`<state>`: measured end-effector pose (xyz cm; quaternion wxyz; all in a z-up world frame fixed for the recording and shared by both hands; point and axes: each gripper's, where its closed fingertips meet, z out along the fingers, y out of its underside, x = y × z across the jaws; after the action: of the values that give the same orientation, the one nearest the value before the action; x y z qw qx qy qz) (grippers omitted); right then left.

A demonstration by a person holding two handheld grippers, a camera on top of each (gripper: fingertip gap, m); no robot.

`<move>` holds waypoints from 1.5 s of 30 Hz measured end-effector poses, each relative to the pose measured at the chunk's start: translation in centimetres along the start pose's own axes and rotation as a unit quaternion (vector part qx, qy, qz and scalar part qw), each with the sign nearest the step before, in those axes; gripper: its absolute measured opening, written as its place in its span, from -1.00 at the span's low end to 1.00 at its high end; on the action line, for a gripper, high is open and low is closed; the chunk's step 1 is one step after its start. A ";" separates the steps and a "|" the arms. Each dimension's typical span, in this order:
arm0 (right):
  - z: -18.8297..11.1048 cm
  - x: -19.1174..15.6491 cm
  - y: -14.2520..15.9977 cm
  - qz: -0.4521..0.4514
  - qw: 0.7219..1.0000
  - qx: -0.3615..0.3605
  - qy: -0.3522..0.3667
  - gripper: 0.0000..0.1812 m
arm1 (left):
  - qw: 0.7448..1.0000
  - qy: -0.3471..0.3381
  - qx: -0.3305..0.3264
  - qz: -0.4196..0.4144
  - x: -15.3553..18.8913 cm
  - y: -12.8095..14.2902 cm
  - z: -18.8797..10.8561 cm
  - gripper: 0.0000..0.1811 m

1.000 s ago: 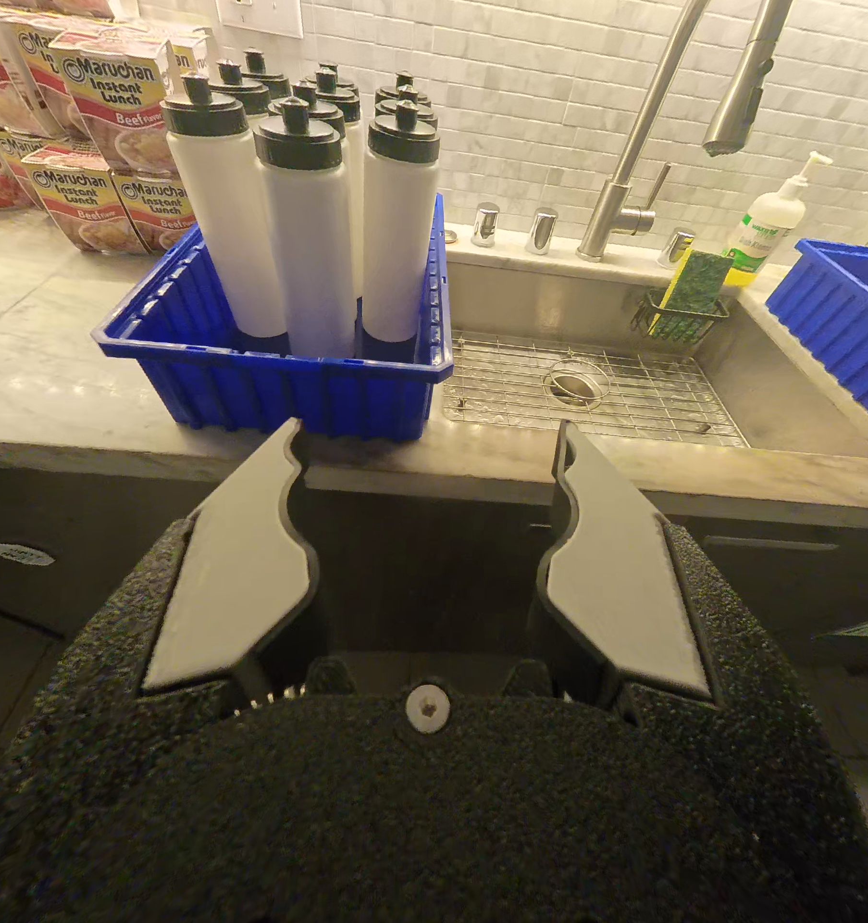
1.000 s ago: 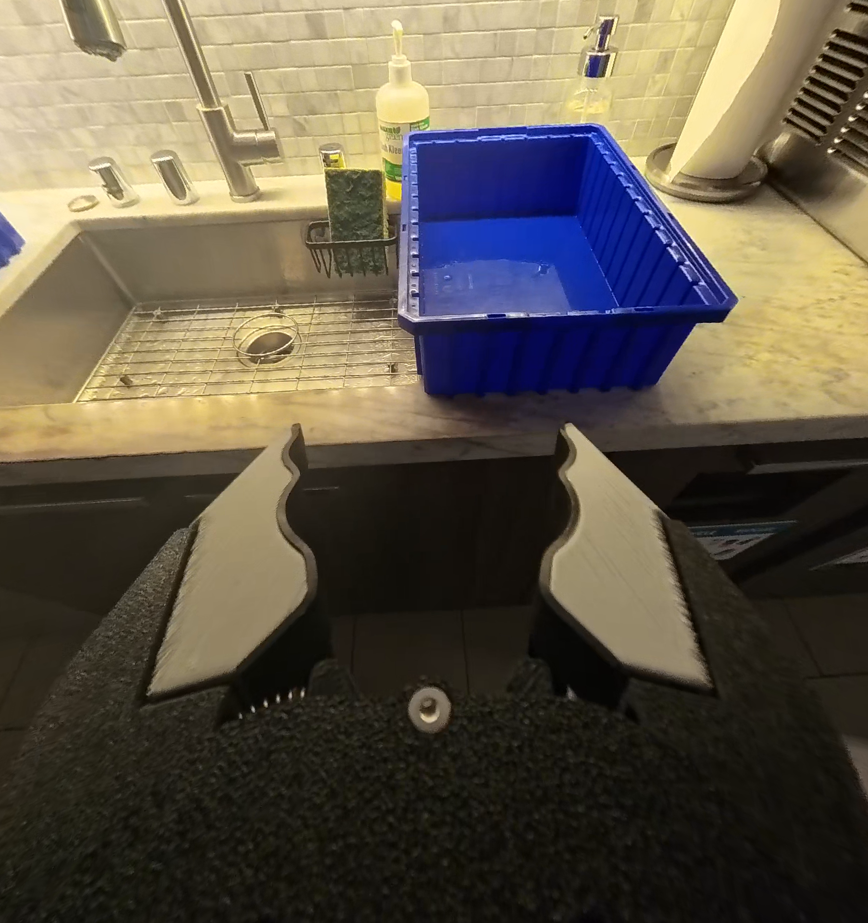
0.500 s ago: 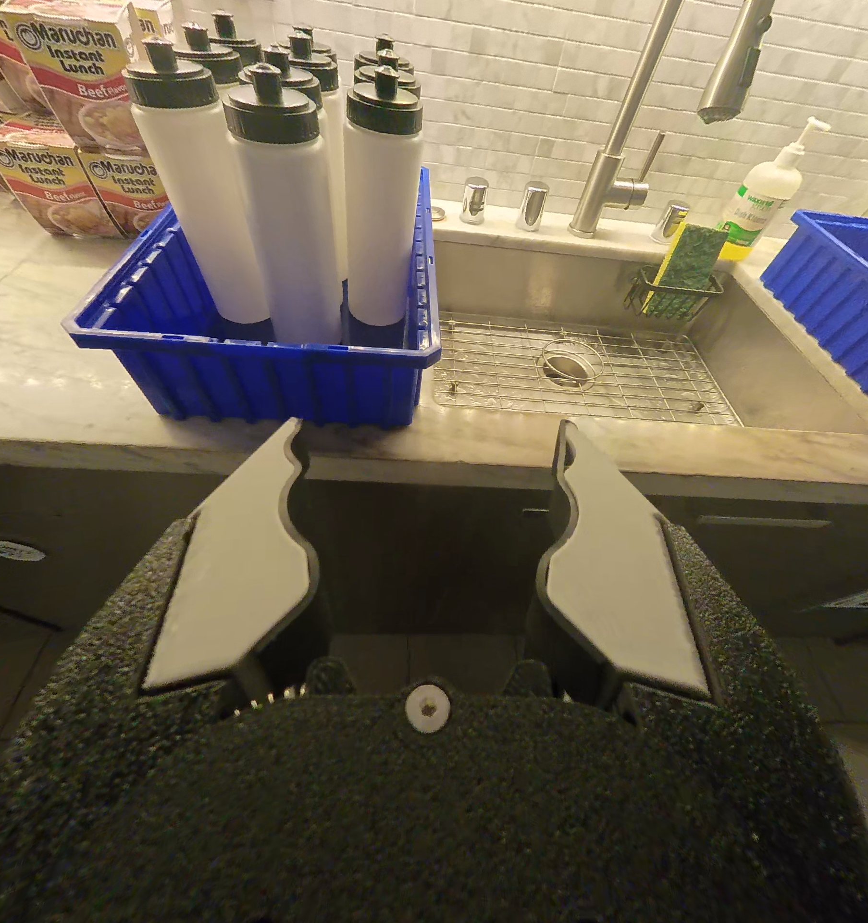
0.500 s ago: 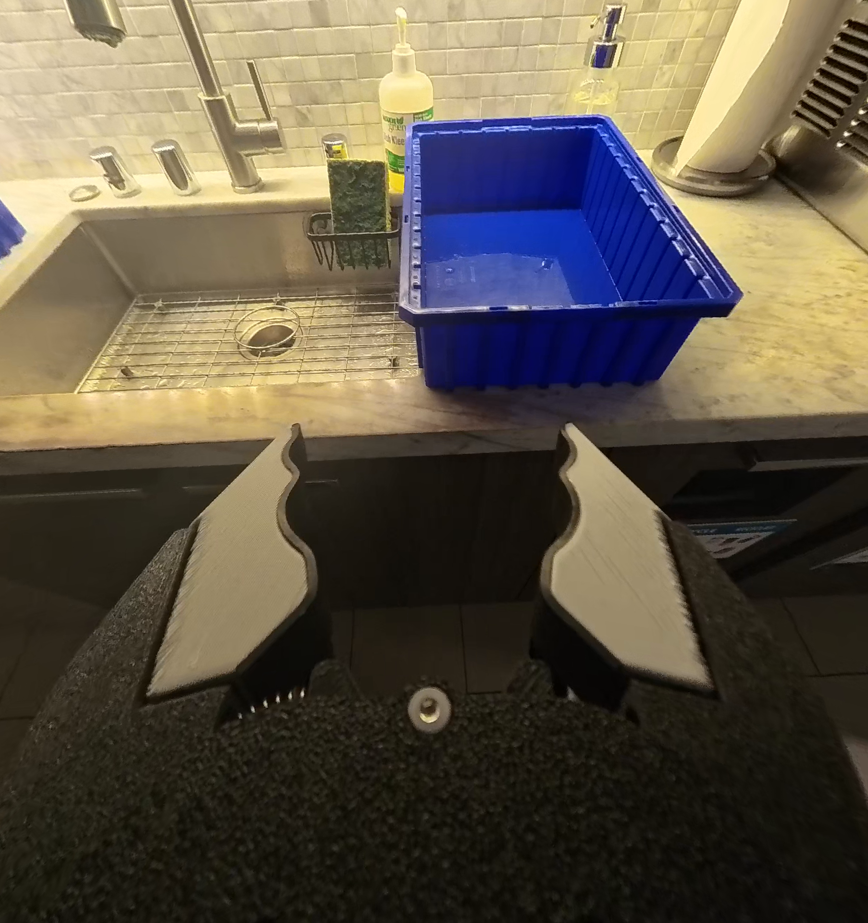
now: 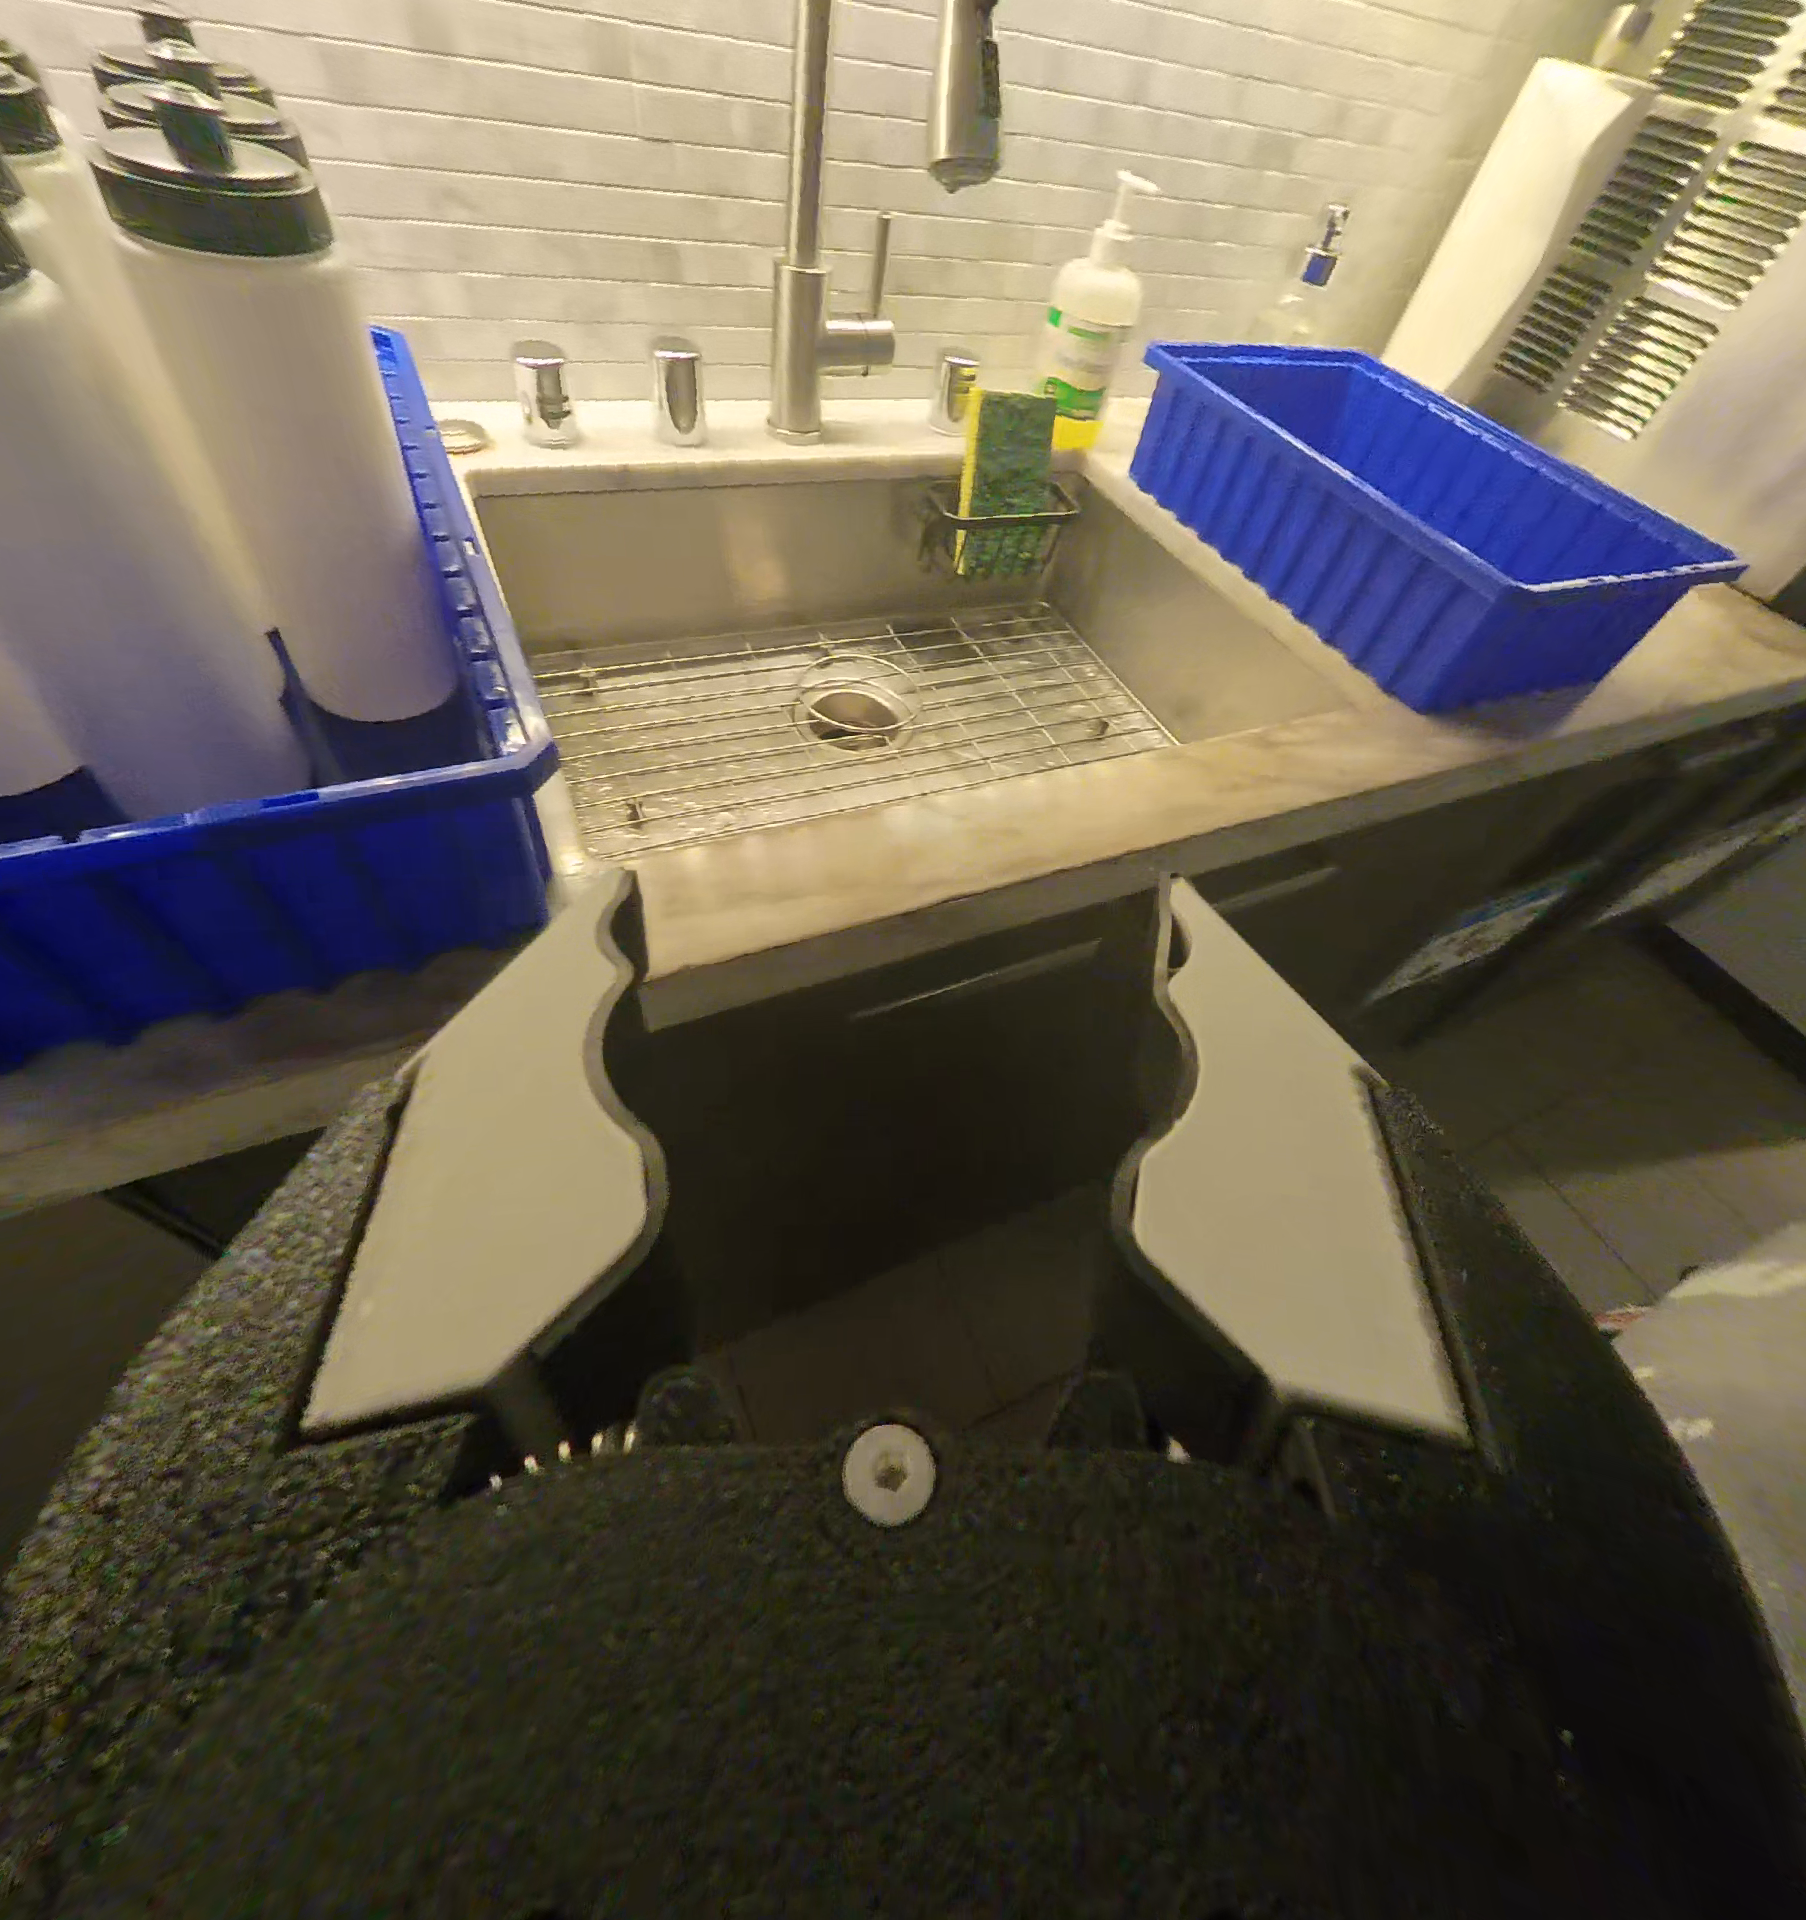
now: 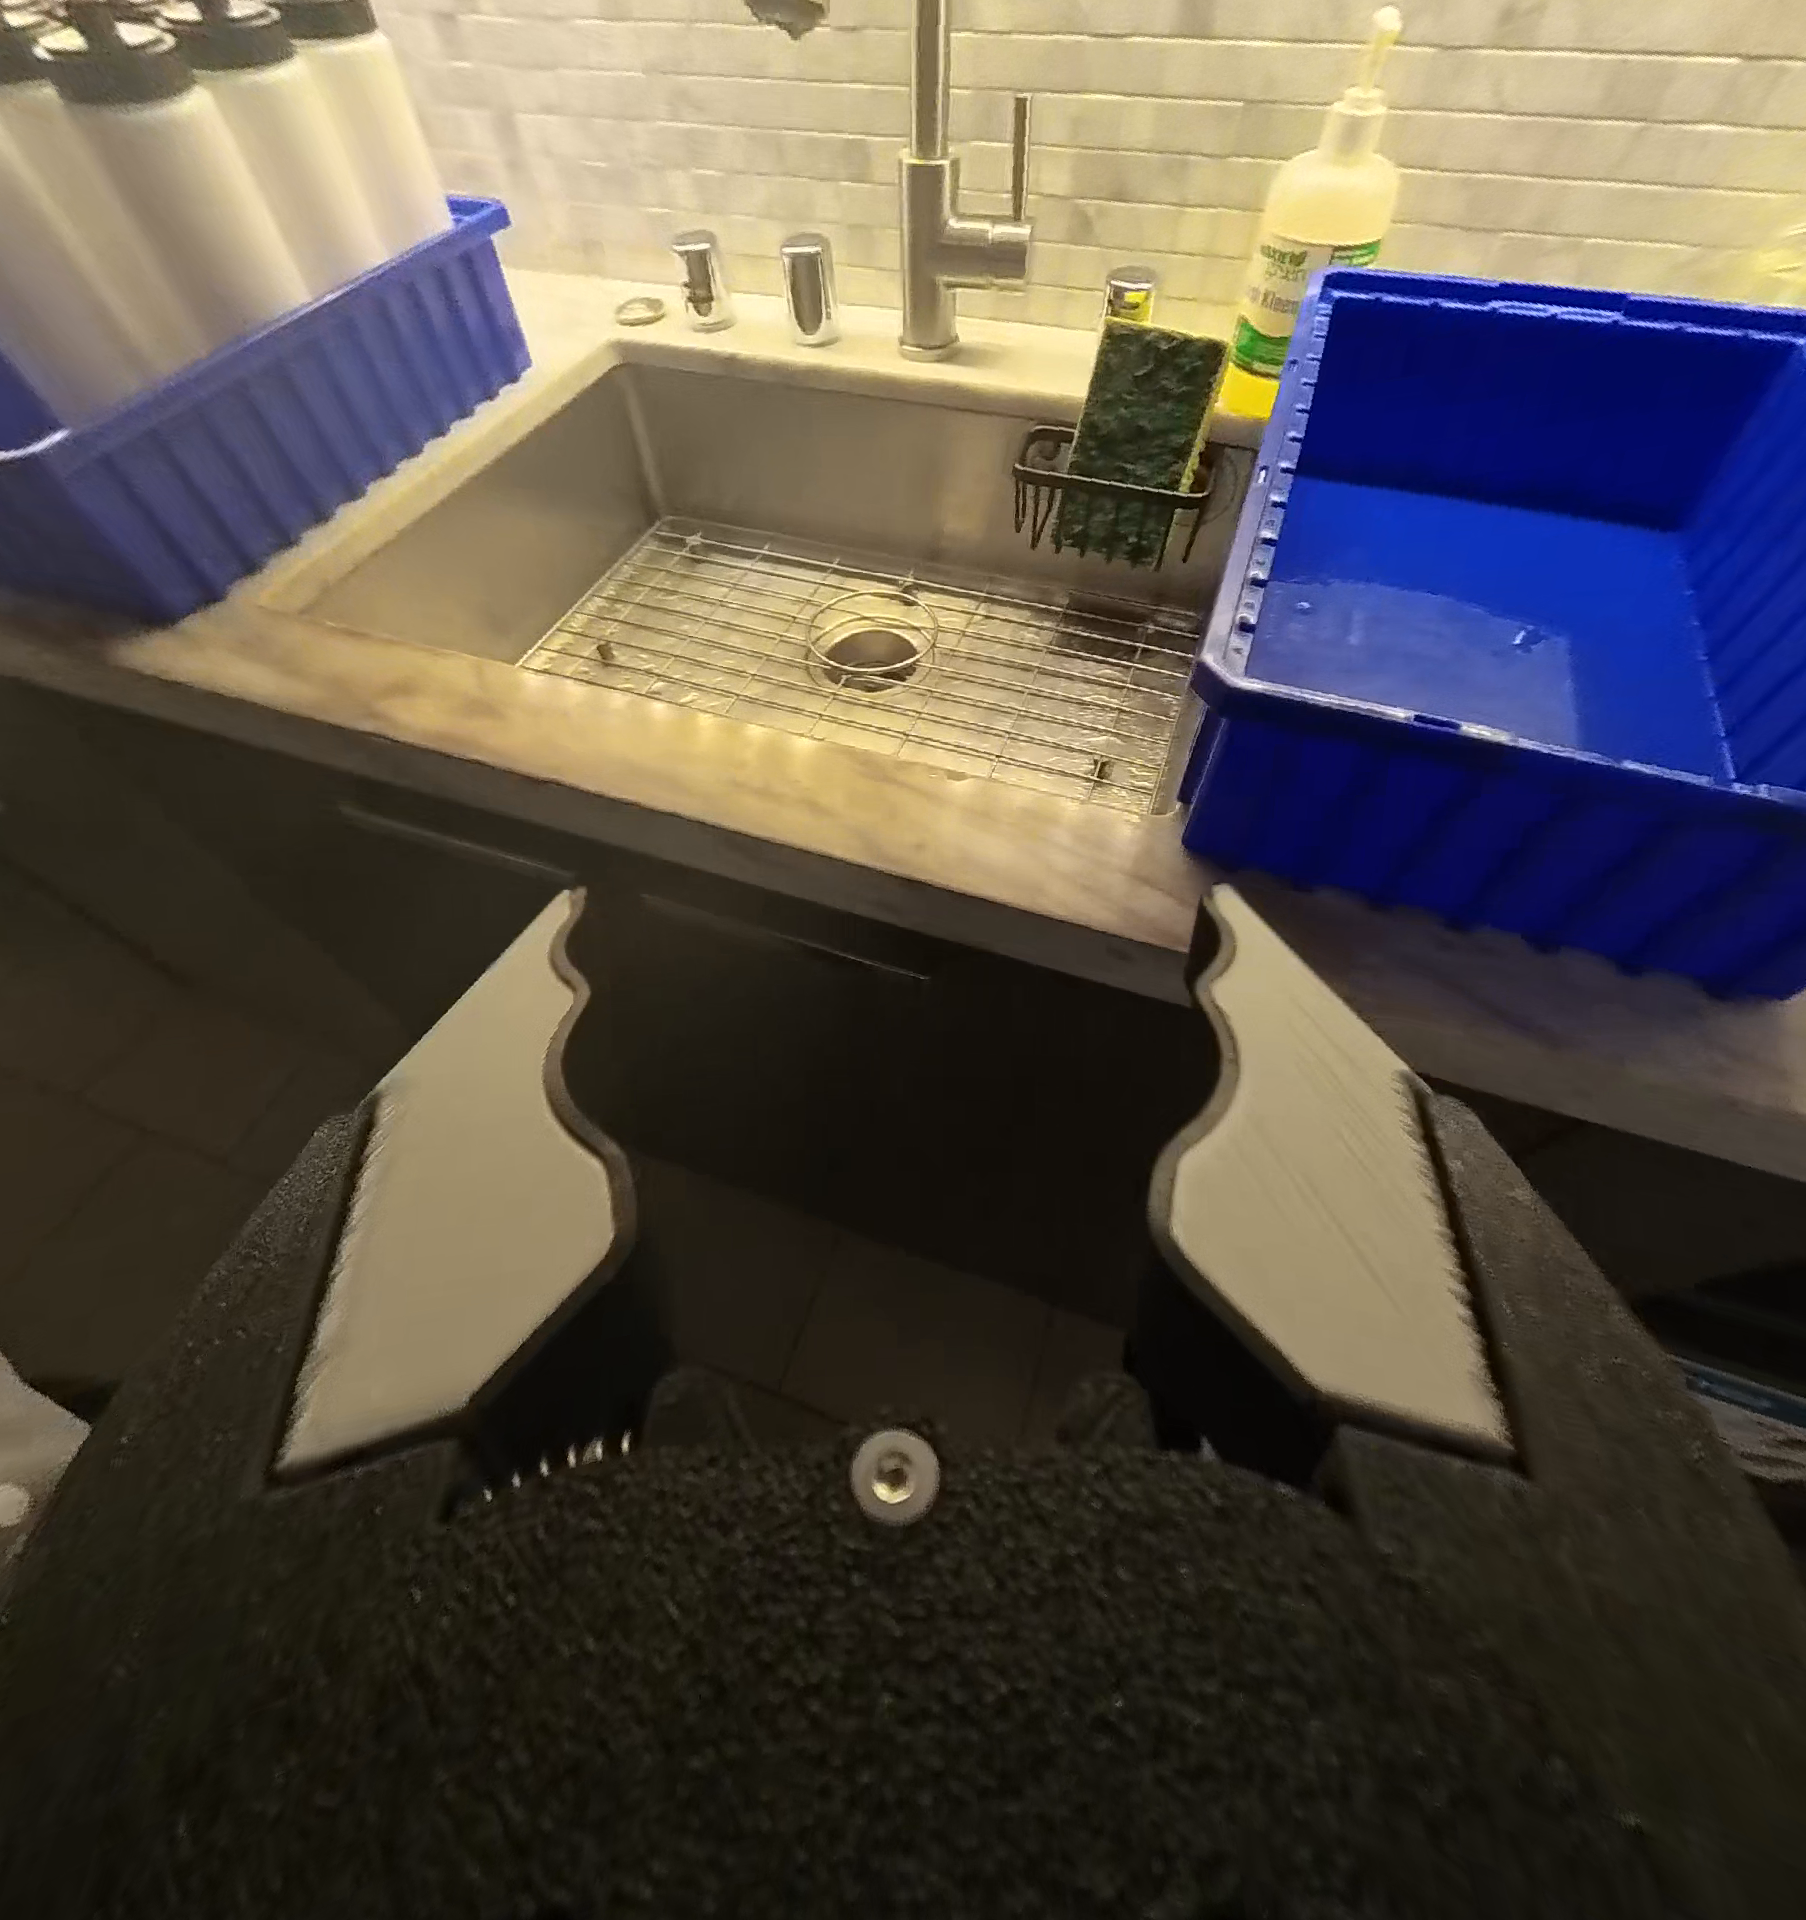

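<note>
My left gripper (image 5: 894, 914) is open and empty, held in front of the counter edge next to a blue bin (image 5: 255, 914). That bin holds several white squeeze bottles with black caps (image 5: 275, 457). My right gripper (image 6: 888, 925) is open and empty, in front of the counter, just left of an empty blue bin (image 6: 1481, 831). The bin of bottles also shows at the left of the right wrist view (image 6: 255, 457). A steel sink (image 6: 566, 520) with a wire grid (image 6: 878, 665) lies between the two bins.
A tall faucet (image 5: 805, 260) stands behind the sink. A green sponge in a black caddy (image 6: 1138, 436) hangs on the sink wall. A soap pump bottle (image 6: 1314, 239) is beside it. A paper towel roll (image 5: 1522, 208) stands at far right. Dark cabinets are below the counter.
Both grippers have turned inward toward the sink: the left view swung right, the right view swung left. Both have stayed open and empty.
</note>
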<state>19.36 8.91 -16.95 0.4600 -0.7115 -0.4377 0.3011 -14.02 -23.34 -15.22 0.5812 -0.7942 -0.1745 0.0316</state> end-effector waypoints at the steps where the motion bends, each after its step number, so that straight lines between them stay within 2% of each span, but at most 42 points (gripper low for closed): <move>1: 0.0 -0.1 0.0 0.000 1.000 0.001 -0.003 0.23 | 1.000 0.001 -0.003 0.000 0.0 0.1 0.0 0.06; 19: 0.7 1.3 0.1 0.002 1.000 -0.005 0.024 0.17 | 1.000 0.003 -0.004 -0.004 -0.1 -0.2 1.2 0.04; 21: 0.9 2.3 -0.3 0.006 0.999 0.004 0.048 0.14 | 1.000 -0.020 0.008 -0.011 -0.5 -0.7 1.5 0.05; 24: 1.3 4.1 -1.0 0.018 0.995 0.016 0.092 0.13 | 0.993 -0.110 0.046 -0.017 -2.1 -2.2 1.8 0.03; 27: 2.0 5.3 -1.5 0.017 0.992 0.026 0.119 0.13 | 0.984 -0.164 0.073 -0.015 -1.7 -3.1 2.5 0.01; 38: 5.2 6.8 -0.6 0.014 0.999 0.008 0.049 0.16 | 0.978 -0.188 0.078 -0.032 1.4 -3.5 5.8 -0.02; 45: 8.8 6.6 -1.1 0.013 1.000 -0.008 0.021 0.15 | 0.977 -0.194 0.079 -0.039 0.5 -5.0 8.3 -0.07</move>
<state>14.52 18.47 -19.56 0.4590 -0.7270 -0.4214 0.2883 -16.88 -14.28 -13.17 0.5979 -0.7173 -0.3115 0.1760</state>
